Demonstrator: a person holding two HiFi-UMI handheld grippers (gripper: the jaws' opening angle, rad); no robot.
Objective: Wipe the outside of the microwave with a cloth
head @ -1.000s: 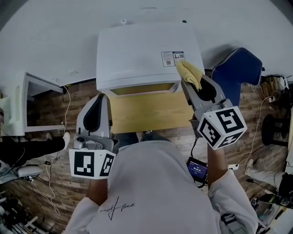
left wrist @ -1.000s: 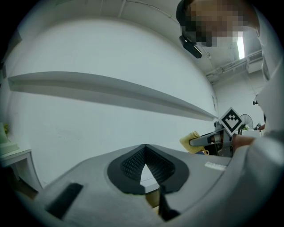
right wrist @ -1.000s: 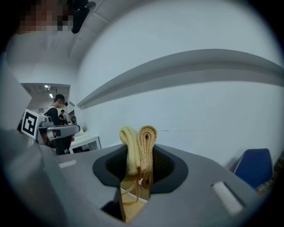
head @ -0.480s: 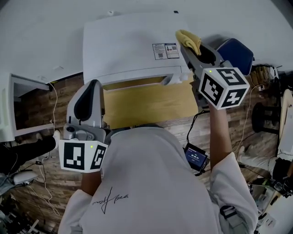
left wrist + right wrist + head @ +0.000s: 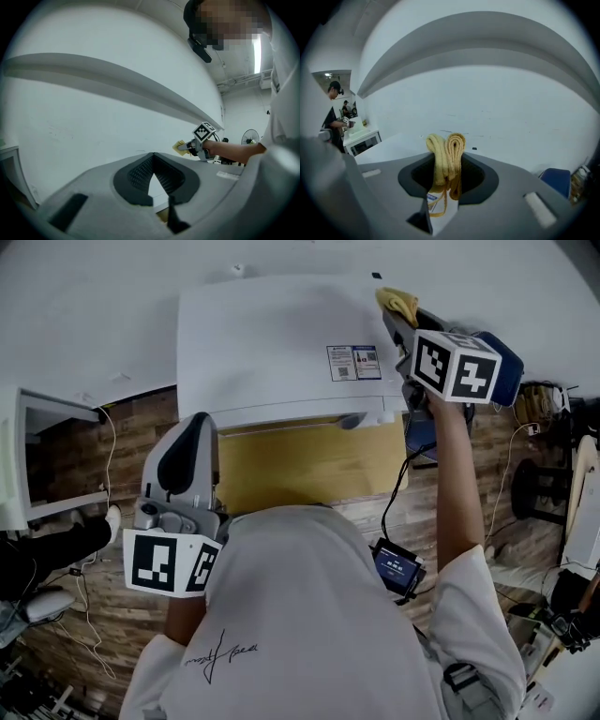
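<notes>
The white microwave sits on the yellow counter against the wall, its broad top panel facing up at the person. The left gripper hangs low in front of the microwave, its fingers closed on nothing. It seems parked there to keep out of the way, since one cloth needs only one tool. The right gripper reaches out to the far right corner of the top panel. Its fingers pinch a folded yellow cloth, the folds bulging past the tips so that fabric, not plastic, meets the surface. A small printed label lies on the panel, nearer the person than the cloth.
</notes>
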